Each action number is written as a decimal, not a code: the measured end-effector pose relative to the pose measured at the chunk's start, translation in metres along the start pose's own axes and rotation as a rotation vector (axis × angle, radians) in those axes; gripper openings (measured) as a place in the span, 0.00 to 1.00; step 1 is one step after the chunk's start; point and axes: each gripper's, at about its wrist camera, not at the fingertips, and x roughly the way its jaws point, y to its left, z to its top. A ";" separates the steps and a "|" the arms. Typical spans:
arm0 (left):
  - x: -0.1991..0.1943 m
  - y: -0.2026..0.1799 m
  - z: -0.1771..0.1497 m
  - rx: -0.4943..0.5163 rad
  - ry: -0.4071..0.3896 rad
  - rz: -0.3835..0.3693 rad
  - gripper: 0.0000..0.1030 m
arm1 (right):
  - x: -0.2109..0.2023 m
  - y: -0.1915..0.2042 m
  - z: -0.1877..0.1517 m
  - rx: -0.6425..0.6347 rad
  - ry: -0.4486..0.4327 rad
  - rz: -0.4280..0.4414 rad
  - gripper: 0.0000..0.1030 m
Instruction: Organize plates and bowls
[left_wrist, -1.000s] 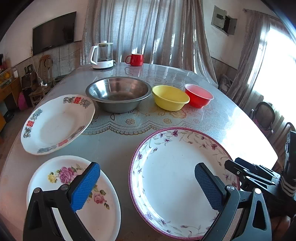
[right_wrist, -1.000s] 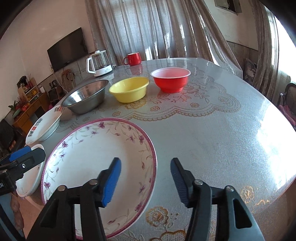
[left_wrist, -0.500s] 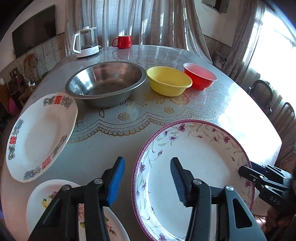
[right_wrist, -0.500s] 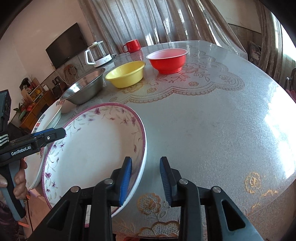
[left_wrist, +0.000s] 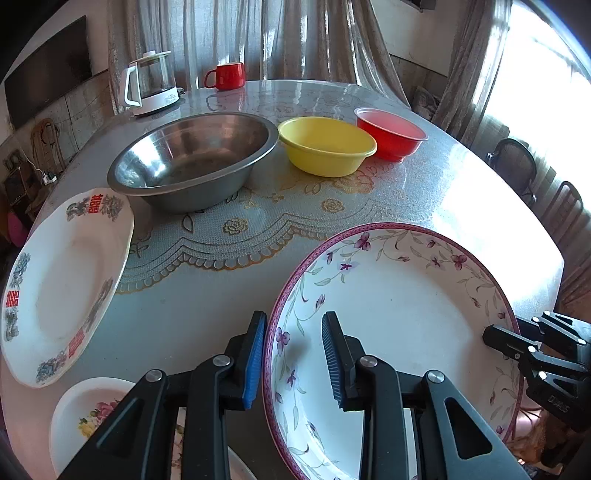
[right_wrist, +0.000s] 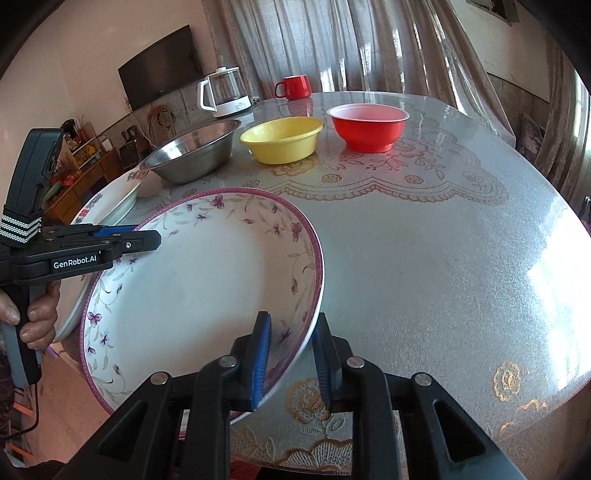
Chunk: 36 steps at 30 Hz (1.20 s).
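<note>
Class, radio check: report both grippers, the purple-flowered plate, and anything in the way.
Left gripper and right gripper each shut on the purple-flowered plate, opposite rims. Plate tilted. Red-lettered plate close on the left; steel bowl beyond.

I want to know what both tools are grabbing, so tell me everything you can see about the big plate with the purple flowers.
The purple-flowered plate is large, round, white and glossy, ceramic by its look, with a magenta rim band and trailing purple blossoms and vines. It is empty and looks tilted at the table's near edge. The left gripper straddles its left rim and the right gripper its right rim, jaws close on either side.
</note>
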 end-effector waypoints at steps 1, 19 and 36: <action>0.000 0.000 0.000 -0.007 -0.003 0.001 0.30 | 0.000 0.000 0.000 0.001 0.000 -0.001 0.21; -0.006 0.006 0.012 -0.102 -0.043 -0.008 0.30 | 0.000 0.000 0.017 0.001 -0.041 -0.040 0.21; 0.017 0.038 0.033 -0.198 -0.016 0.099 0.30 | 0.047 0.009 0.055 -0.009 -0.001 0.000 0.21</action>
